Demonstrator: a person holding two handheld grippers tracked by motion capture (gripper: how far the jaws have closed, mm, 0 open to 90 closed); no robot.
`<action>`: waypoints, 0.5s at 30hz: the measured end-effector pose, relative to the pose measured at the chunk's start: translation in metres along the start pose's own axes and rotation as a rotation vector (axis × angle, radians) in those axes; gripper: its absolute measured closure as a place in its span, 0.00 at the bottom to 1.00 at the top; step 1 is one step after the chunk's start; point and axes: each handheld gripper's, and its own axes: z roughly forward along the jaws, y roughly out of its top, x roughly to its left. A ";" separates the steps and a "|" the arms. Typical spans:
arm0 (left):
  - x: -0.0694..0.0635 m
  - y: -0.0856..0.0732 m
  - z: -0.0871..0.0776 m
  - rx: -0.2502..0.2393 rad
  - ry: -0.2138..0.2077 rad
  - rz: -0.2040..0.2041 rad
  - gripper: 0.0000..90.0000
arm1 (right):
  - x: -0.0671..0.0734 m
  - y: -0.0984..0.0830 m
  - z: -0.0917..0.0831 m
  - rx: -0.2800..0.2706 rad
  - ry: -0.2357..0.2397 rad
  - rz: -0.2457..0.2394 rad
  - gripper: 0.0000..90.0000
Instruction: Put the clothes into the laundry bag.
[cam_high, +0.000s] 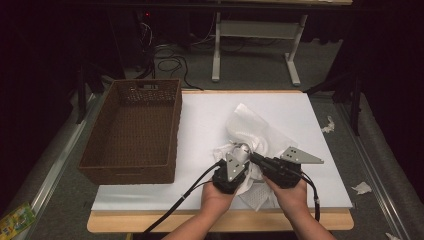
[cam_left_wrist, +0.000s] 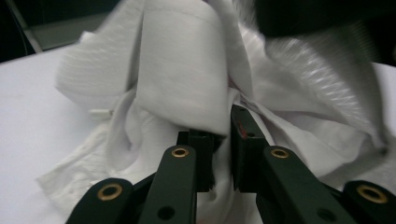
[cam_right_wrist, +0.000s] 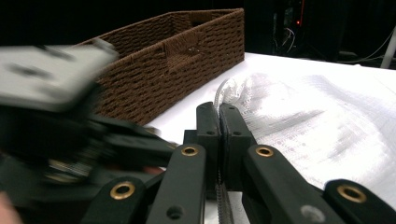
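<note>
We've both grippers clamped: left gripper (cam_left_wrist: 222, 140) pinches white cloth (cam_left_wrist: 182, 79), right gripper (cam_right_wrist: 218, 122) nips mesh bag (cam_right_wrist: 317, 126). Mid-stuffing, we judge. Next: wicker basket (cam_high: 132, 127) at ten o'clock.

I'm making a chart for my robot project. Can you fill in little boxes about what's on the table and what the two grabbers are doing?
Table: white top
Basket: brown woven, nothing inside that I can see, on the table's left side
Cloth: white, crumpled, right of the basket
Mesh bag: white, see-through, bunched with the cloth
Left gripper: jaws nearly shut, pinching a fold of the cloth
Right gripper: jaws shut on the edge of the mesh bag
Hands: side by side at the table's near edge
</note>
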 end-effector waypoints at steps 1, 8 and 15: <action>-0.001 -0.001 0.009 0.011 0.004 0.000 0.90 | -0.001 0.000 -0.001 0.001 0.000 0.000 0.99; 0.002 -0.003 0.038 0.082 -0.001 0.007 0.86 | -0.007 0.002 -0.013 -0.030 -0.010 0.012 0.99; 0.007 -0.008 0.005 0.003 -0.101 -0.042 0.54 | -0.019 0.001 -0.020 -0.042 -0.032 0.027 0.99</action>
